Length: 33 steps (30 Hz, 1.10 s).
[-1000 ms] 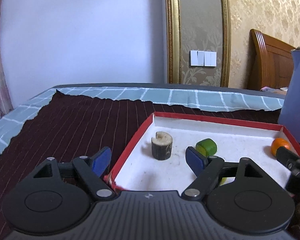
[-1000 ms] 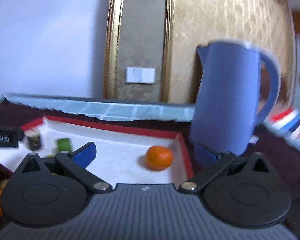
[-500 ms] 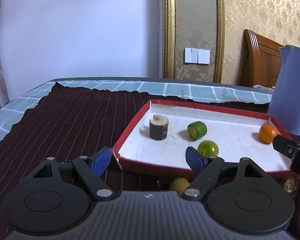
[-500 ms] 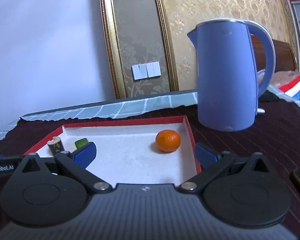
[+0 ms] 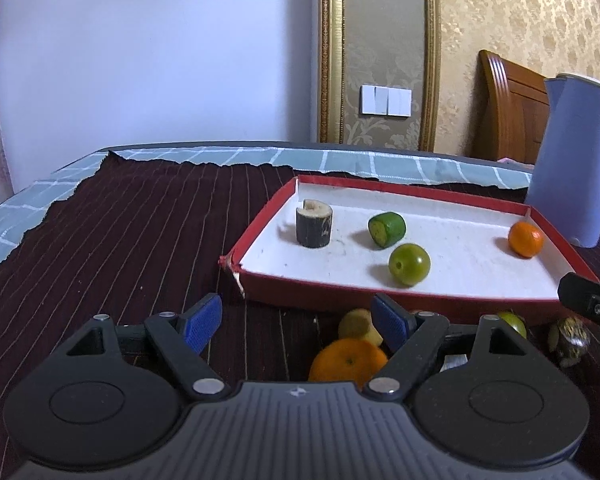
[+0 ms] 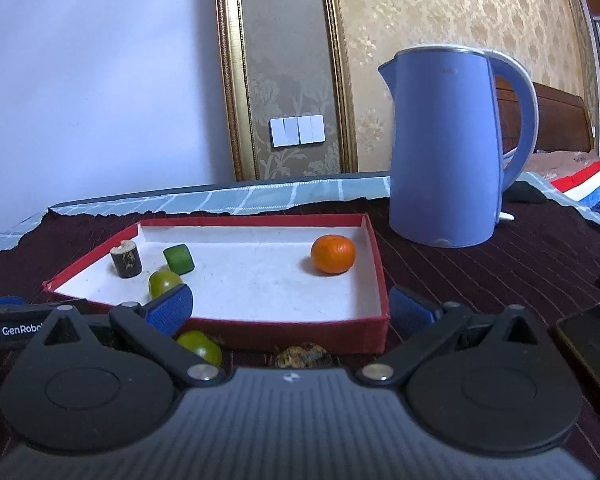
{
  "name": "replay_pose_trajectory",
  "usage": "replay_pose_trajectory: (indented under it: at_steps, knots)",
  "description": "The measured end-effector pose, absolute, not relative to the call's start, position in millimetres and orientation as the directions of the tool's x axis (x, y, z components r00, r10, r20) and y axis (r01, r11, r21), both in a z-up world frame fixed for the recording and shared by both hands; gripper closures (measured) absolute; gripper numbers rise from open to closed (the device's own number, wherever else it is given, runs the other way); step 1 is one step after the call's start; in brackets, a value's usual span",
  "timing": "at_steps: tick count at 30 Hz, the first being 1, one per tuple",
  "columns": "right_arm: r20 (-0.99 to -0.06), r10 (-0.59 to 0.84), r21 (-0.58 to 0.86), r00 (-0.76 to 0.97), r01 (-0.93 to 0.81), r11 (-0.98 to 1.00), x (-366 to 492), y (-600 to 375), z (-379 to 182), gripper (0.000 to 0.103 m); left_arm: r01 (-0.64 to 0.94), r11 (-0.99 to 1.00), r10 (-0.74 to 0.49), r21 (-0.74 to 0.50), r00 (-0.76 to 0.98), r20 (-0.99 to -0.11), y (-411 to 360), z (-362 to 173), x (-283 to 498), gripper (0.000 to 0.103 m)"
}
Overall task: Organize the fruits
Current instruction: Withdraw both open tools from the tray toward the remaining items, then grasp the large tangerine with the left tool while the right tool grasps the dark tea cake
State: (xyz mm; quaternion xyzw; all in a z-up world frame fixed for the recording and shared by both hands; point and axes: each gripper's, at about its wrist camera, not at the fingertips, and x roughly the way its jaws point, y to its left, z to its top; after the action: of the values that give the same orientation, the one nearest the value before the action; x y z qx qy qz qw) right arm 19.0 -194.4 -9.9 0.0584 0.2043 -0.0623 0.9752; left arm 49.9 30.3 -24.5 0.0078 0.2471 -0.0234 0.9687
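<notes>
Since the earlier frames we see both cameras farther back from the red tray (image 5: pixel 452 302): its near wall, once under the left gripper, now lies ahead, and fruit in front of it has come into view.

Left wrist view, left to right. Dark striped cloth (image 5: pixel 140 240) covers the table, with a checked blue cloth (image 5: pixel 340 162) beyond it. Left gripper (image 5: pixel 298 318) is released, blue pads wide apart, nothing pressed between them. Below the gap, on the cloth outside the tray, sit an orange (image 5: pixel 346 364) and behind it a yellowish fruit (image 5: pixel 356 322), partly hidden by the right pad. Inside the tray: dark stem stub (image 5: pixel 314 226) upright, green cut piece (image 5: pixel 386 230) on its side, round green fruit (image 5: pixel 409 264), small orange (image 5: pixel 526 239) near the far right corner. A blue kettle (image 5: pixel 572 168) stands beyond the tray's right end.

Right wrist view. Right gripper (image 6: pixel 290 310) is likewise released, pads spread. Its left pad overlaps the tray's near wall. In front of that wall lie a green fruit (image 6: pixel 202 346) and a brownish mottled fruit (image 6: pixel 304 356), the latter half hidden by the gripper body. A dark flat object (image 6: pixel 592 344) lies far right.
</notes>
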Motion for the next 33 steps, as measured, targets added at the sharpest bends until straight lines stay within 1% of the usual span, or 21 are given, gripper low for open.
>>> replay_pose_trajectory:
  at_steps: [2, 7, 13, 18, 21, 27, 28, 29, 30, 31, 32, 33]
  knots:
    - [-0.411, -0.098, 0.090, 0.907, 0.147, 0.985, 12.1, -196.6, -9.9, 0.000, 0.077, 0.997, -0.066, 0.003, 0.873, -0.483, 34.7, -26.6, 44.6, 0.021]
    - [-0.428, -0.078, 0.112, 0.900, 0.138, 0.984, 1.7, -203.8, -10.2, 0.000, 0.175, 0.984, -0.171, -0.036, 0.865, -0.472, 50.6, -26.0, 29.0, 0.021]
    - [-0.462, -0.079, 0.022, 0.884, 0.100, 0.995, -3.9, -196.8, -14.9, 0.000, 0.281, 0.960, -0.257, -0.012, 0.856, -0.449, 59.0, -28.3, 9.1, 0.021]
    - [-0.473, -0.085, 0.005, 0.877, 0.099, 0.995, -9.7, -196.7, -18.5, 0.000, 0.294, 0.955, -0.249, 0.040, 0.867, -0.431, 52.1, -29.4, 3.7, 0.021]
    - [-0.472, -0.082, -0.006, 0.878, 0.090, 0.996, -11.7, -197.7, -17.5, 0.000, 0.297, 0.953, -0.240, 0.061, 0.861, -0.448, 43.6, -30.8, 6.4, 0.021]
    - [-0.497, -0.062, 0.026, 0.866, 0.086, 0.996, -11.9, -204.9, -21.3, 0.000, 0.295, 0.952, -0.222, 0.083, 0.849, -0.480, 32.4, -34.2, 15.8, 0.021]
    - [-0.498, -0.066, 0.021, 0.864, 0.088, 0.996, -11.7, -204.6, -21.5, 0.000, 0.294, 0.951, -0.215, 0.092, 0.849, -0.483, 30.7, -35.2, 16.9, 0.026]
    - [-0.500, -0.072, 0.014, 0.863, 0.092, 0.996, -11.8, -204.1, -21.6, 0.000, 0.295, 0.950, -0.209, 0.103, 0.845, -0.492, 28.7, -36.6, 19.0, 0.034]
    - [-0.501, -0.075, 0.009, 0.862, 0.092, 0.996, -11.7, -203.7, -21.7, 0.000, 0.299, 0.948, -0.207, 0.107, 0.837, -0.507, 26.9, -38.3, 22.0, 0.038]
    - [-0.503, -0.075, 0.006, 0.861, 0.090, 0.996, -11.4, -203.3, -22.0, 0.000, 0.304, 0.947, -0.208, 0.105, 0.826, -0.524, 26.3, -39.6, 24.7, 0.046]
    - [-0.506, -0.074, 0.003, 0.860, 0.087, 0.996, -11.0, -202.7, -22.2, 0.000, 0.309, 0.946, -0.211, 0.098, 0.815, -0.540, 26.3, -41.0, 26.9, 0.052]
    - [-0.507, -0.077, -0.003, 0.858, 0.088, 0.996, -10.5, -202.0, -22.3, 0.000, 0.316, 0.945, -0.219, 0.085, 0.804, -0.553, 26.5, -41.9, 29.8, 0.054]
